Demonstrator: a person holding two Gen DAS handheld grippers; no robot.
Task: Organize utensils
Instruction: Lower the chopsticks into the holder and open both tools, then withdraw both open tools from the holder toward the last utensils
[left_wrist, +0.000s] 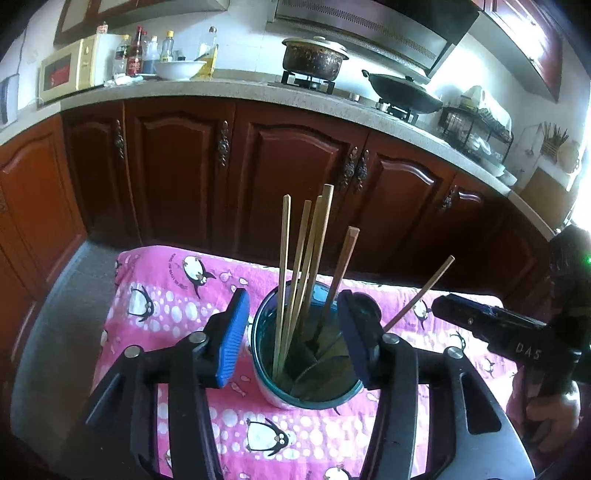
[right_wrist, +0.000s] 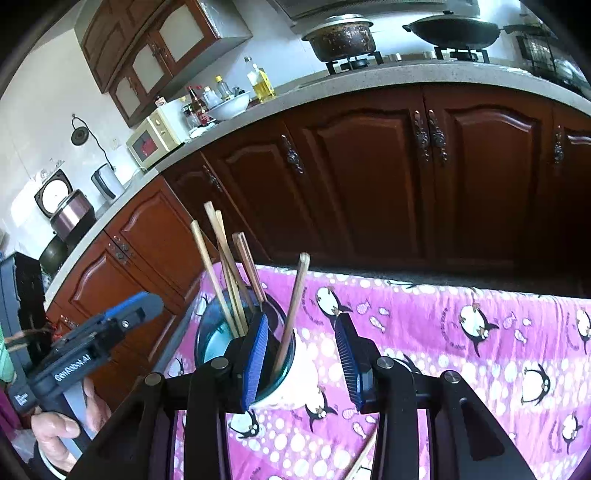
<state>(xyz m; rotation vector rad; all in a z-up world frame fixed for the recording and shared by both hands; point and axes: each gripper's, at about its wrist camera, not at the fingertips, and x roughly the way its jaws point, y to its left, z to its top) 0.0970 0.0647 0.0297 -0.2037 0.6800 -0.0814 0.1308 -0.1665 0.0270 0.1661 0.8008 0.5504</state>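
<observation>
A cup with a teal inside (left_wrist: 291, 369) stands on the pink penguin cloth (left_wrist: 173, 306) and holds several wooden chopsticks (left_wrist: 284, 258) upright. My left gripper (left_wrist: 293, 338) hangs open over the cup's mouth, one blue pad on each side, gripping nothing. One chopstick (left_wrist: 421, 295) leans out to the right. In the right wrist view the same cup (right_wrist: 295, 384) sits low at the centre. My right gripper (right_wrist: 303, 358) is open, and a single leaning chopstick (right_wrist: 293, 310) stands loose between its pads, closer to the left one. The other chopsticks (right_wrist: 225, 273) stand left of it.
Dark wooden cabinets (left_wrist: 288, 173) run behind the table under a grey counter (left_wrist: 221, 92) with a pot, a wok, a microwave and bottles. Grey floor (left_wrist: 55, 332) lies left of the table. Another stick (right_wrist: 364, 458) pokes out under my right gripper. A hand (right_wrist: 59, 428) holds my left gripper.
</observation>
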